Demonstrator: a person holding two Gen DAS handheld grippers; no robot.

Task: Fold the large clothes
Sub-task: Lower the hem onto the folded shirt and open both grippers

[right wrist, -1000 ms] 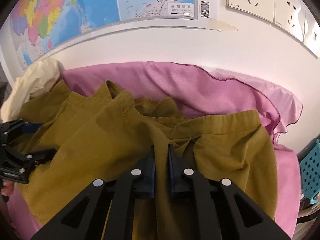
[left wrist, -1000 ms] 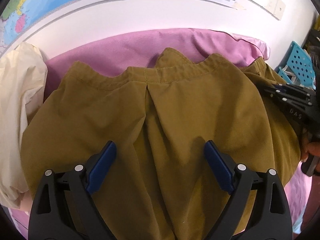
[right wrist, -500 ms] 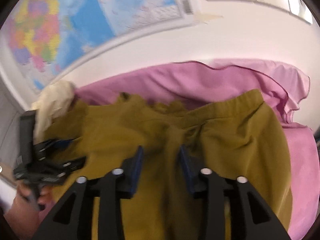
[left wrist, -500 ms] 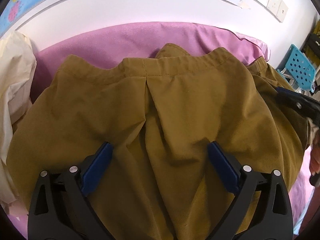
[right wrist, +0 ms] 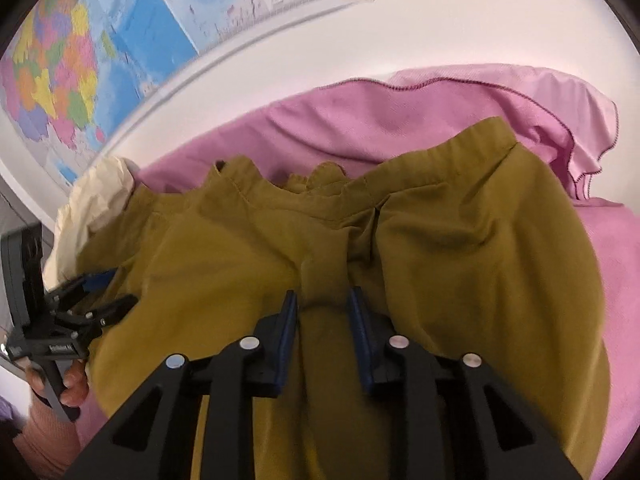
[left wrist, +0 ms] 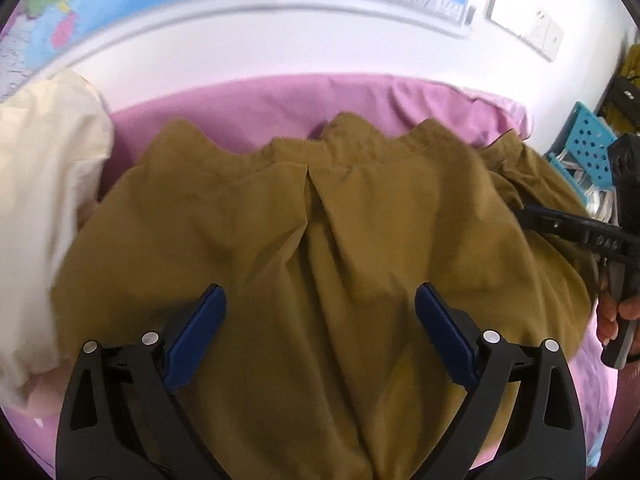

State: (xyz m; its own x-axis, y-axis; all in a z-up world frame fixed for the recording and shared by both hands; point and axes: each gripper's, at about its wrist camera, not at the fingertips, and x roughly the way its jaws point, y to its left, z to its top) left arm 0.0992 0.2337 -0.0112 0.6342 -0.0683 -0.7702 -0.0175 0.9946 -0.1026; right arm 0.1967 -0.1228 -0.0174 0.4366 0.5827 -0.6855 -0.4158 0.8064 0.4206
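Observation:
An olive-brown garment point(left wrist: 320, 248) with a gathered waistband lies spread on a pink sheet point(left wrist: 280, 100); it also shows in the right wrist view point(right wrist: 460, 264). My left gripper point(left wrist: 320, 320) is open wide, its blue pads just over the cloth, holding nothing. My right gripper point(right wrist: 322, 320) is partly open, and a raised fold of the garment stands between its blue pads. The right gripper also shows at the right edge of the left wrist view point(left wrist: 576, 232), over the garment's right side. The left gripper shows at the left of the right wrist view point(right wrist: 96, 292).
A cream cloth point(left wrist: 44, 200) is piled at the left on the sheet point(right wrist: 440, 116). A white wall with a map point(right wrist: 120, 40) and sockets point(left wrist: 528, 28) rises behind. A blue perforated crate point(left wrist: 588, 148) stands at the right.
My right gripper has opened from shut, loosening on the fold of the garment, and its view has tilted. My left gripper stayed open and drew back slightly.

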